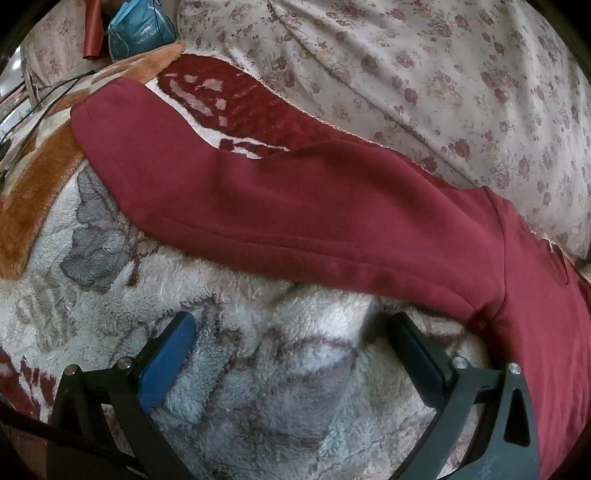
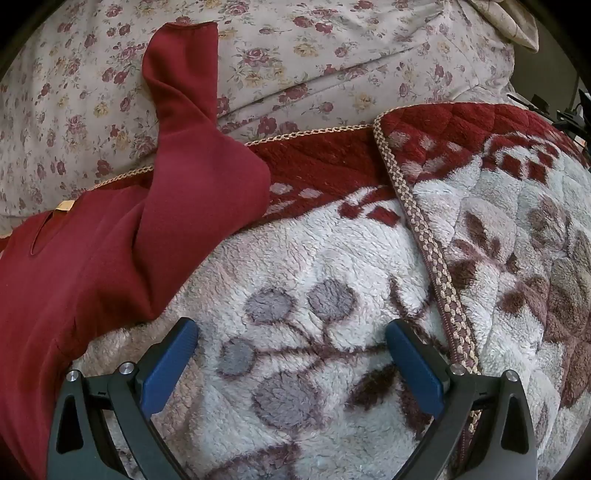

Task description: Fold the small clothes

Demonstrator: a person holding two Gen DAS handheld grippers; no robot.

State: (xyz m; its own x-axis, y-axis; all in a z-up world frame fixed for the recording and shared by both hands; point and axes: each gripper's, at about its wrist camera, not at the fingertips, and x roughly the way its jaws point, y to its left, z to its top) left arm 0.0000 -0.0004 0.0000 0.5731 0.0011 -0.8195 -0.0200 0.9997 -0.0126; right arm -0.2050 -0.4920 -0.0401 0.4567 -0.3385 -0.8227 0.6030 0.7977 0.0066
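While both tools, the left tool [image 1: 291, 328] and right tool [image 2: 291, 332], are hovering wide open and empty, the red garment [image 1: 295, 210] is lying across mid-frame on the fleece blanket [image 2: 332, 258]; gripping each sleeve near its cuff should be giving the neatest fold.

The place where I worked was a home bedroom. I stood over a bed covered with a thick fleece blanket [image 2: 325, 258] in white, grey and dark red, its edge bound in woven braid [image 2: 424, 236]. Beyond it lay a floral quilt [image 1: 424, 74] printed with small roses. A maroon sweater [image 1: 295, 214] lay spread across the bedding. At the far corner, a blue drawstring bag [image 1: 142, 31] and loose dark cables [image 1: 44, 99] rested on the covers.
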